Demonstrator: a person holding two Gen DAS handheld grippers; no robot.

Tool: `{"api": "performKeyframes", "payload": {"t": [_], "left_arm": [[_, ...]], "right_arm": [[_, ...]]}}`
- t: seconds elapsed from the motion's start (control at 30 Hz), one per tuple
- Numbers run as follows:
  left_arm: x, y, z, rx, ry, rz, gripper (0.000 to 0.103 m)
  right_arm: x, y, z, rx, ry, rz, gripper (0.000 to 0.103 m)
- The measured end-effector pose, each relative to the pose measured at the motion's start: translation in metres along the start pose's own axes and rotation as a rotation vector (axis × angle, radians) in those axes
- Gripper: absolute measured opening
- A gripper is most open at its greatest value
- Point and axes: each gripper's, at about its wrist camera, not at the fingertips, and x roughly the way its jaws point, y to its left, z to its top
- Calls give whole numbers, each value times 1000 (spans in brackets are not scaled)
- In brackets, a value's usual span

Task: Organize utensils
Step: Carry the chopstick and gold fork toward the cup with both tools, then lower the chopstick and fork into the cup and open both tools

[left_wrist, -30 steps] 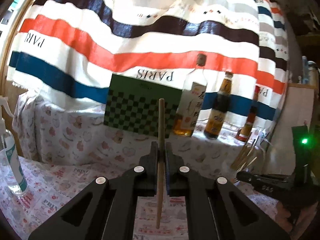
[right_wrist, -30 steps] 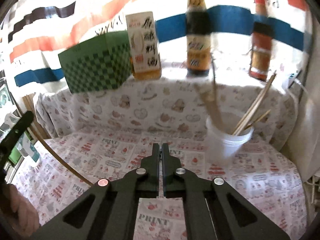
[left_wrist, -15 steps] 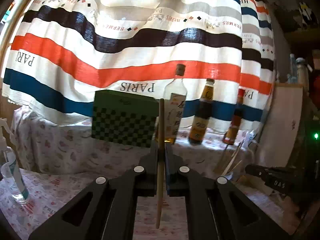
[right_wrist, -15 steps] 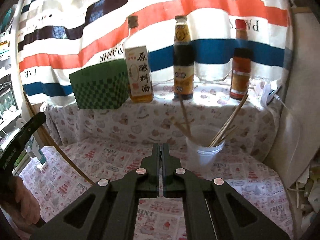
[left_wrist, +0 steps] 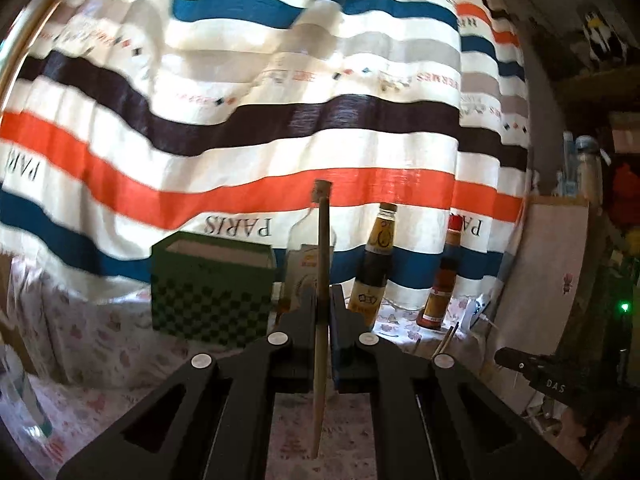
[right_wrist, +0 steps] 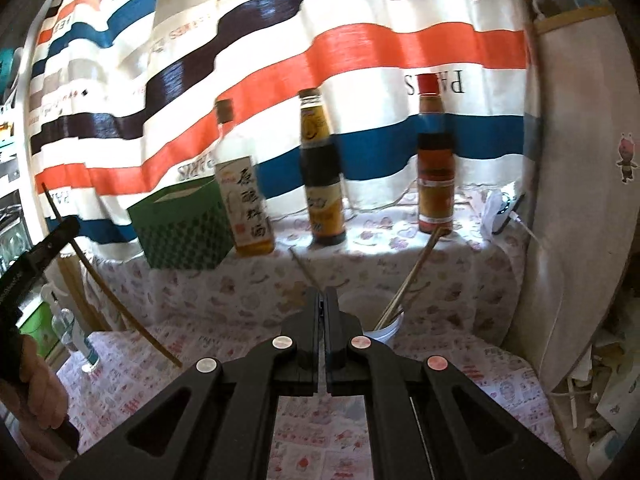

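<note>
Between the closed fingers of the left gripper (left_wrist: 322, 316) a single wooden chopstick (left_wrist: 322, 280) is clamped, standing near upright across the jaws, with roughly equal lengths showing above and below the pads. Right gripper (right_wrist: 322, 312) is clenched on nothing; its jaws meet with no object between them. Directly beyond it a white cup (right_wrist: 384, 326) stands on the printed tablecloth (right_wrist: 460, 364) and already holds several chopsticks leaning against its rim. On the raised ledge behind are a green checked box (right_wrist: 184, 232) and three sauce bottles. Assessment: the chopstick is light, stiff and slender, with smooth rounded sides, so it is likely to pivot or slide in a two-pad grip if knocked. The present hold near mid-length appears sound for carrying. The cup looks light and may tip if the stick strikes its rim or the sticks inside; the lower tip should enter the open side.
</note>
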Motion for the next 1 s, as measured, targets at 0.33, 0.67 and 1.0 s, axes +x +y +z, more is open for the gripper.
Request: {"api": "performKeyframes", "payload": {"t": [0.33, 0.67, 1.0], "left_arm": [[59, -46, 22, 29, 10, -58, 5], [151, -74, 21, -63, 8, -77, 5], [210, -89, -26, -93, 136, -158, 5]], "right_arm": [[2, -27, 37, 6, -134, -105, 2], [67, -73, 46, 99, -35, -98, 2], [124, -105, 28, 133, 101, -88, 2]]}}
